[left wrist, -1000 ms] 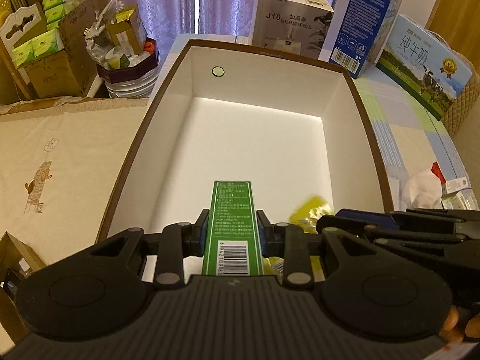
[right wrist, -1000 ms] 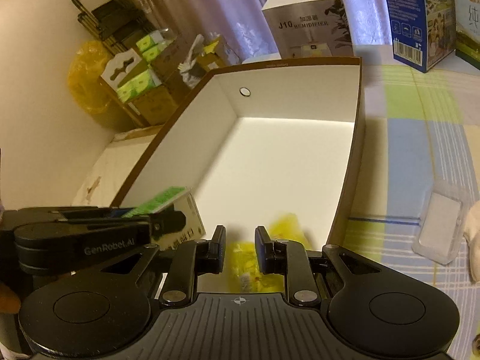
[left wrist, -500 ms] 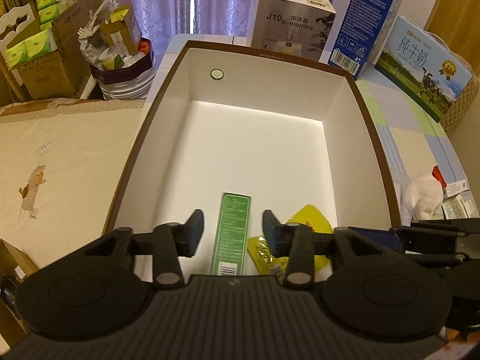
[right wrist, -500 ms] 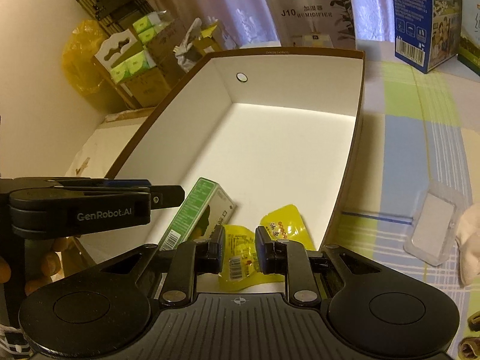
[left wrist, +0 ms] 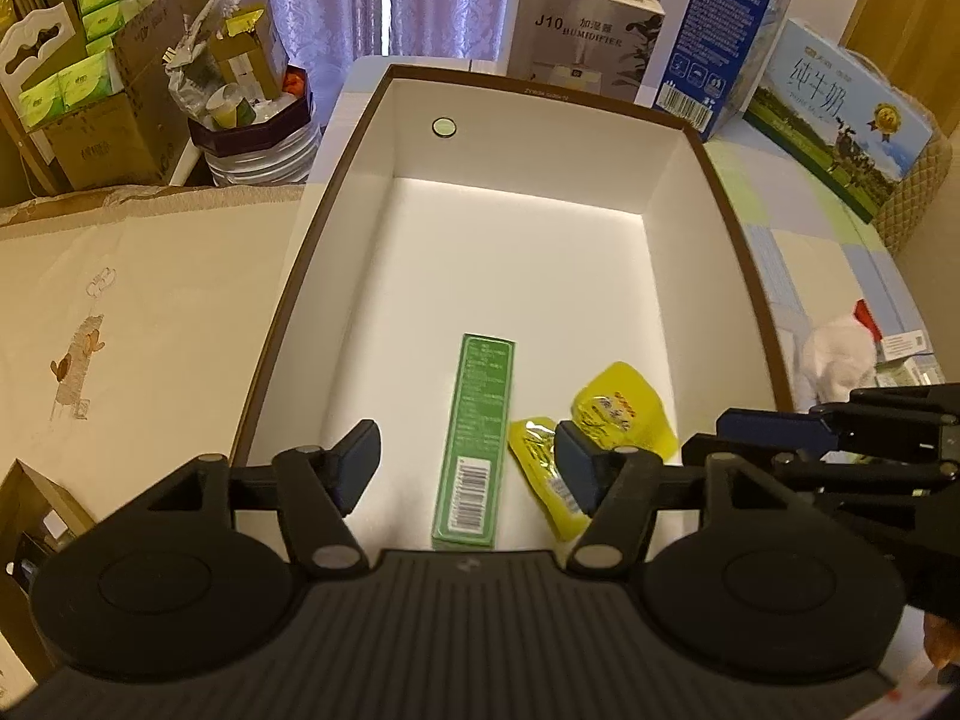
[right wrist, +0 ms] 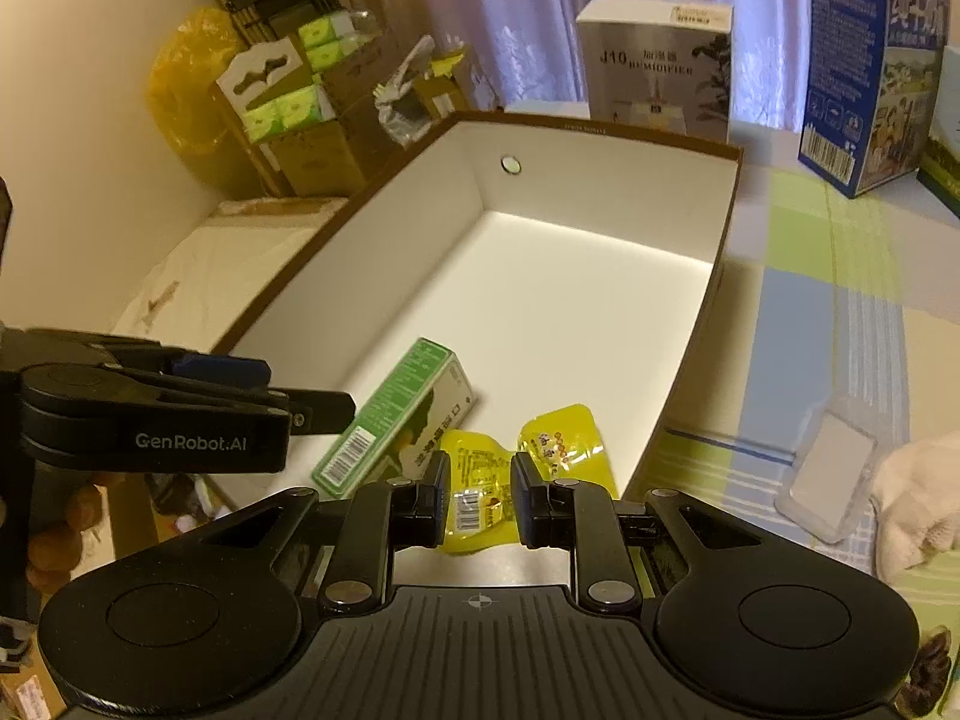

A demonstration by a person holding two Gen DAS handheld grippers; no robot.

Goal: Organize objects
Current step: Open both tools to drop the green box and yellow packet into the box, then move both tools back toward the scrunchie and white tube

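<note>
While your left gripper (left wrist: 467, 459) hovered over the near end of the box (left wrist: 678, 210), its jaws were opening, with nothing pressed between them. Seen past the parted fingers, the green carton (left wrist: 477, 438) lay flat on the box's white floor, lengthwise, its barcode end nearest you. Just right of the carton lay two yellow packets (left wrist: 618, 408), side by side and near the box's right wall. One packet partly hid behind the left gripper's right finger.

Your right gripper (right wrist: 480, 495) hung above the same near end of the box, its jaws close together and gripping nothing. The packets (right wrist: 561, 444) showed through the narrow gap, lying on the floor beneath. From this side the carton (right wrist: 396, 417) sat left of the packets, angled toward the box's left wall. The left gripper's body entered from the left, above the box's near left corner.

Beyond the box's far wall stood a grey humidifier carton (left wrist: 582, 36) and a blue carton (left wrist: 720, 42). Right of the box, on the checked cloth (right wrist: 798, 312), lay a clear plastic tray (right wrist: 831, 468) and, beside it, something white and crumpled (right wrist: 918, 498). Left of the box, lower down, were cardboard boxes holding green tissue packs (left wrist: 66, 84).
</note>
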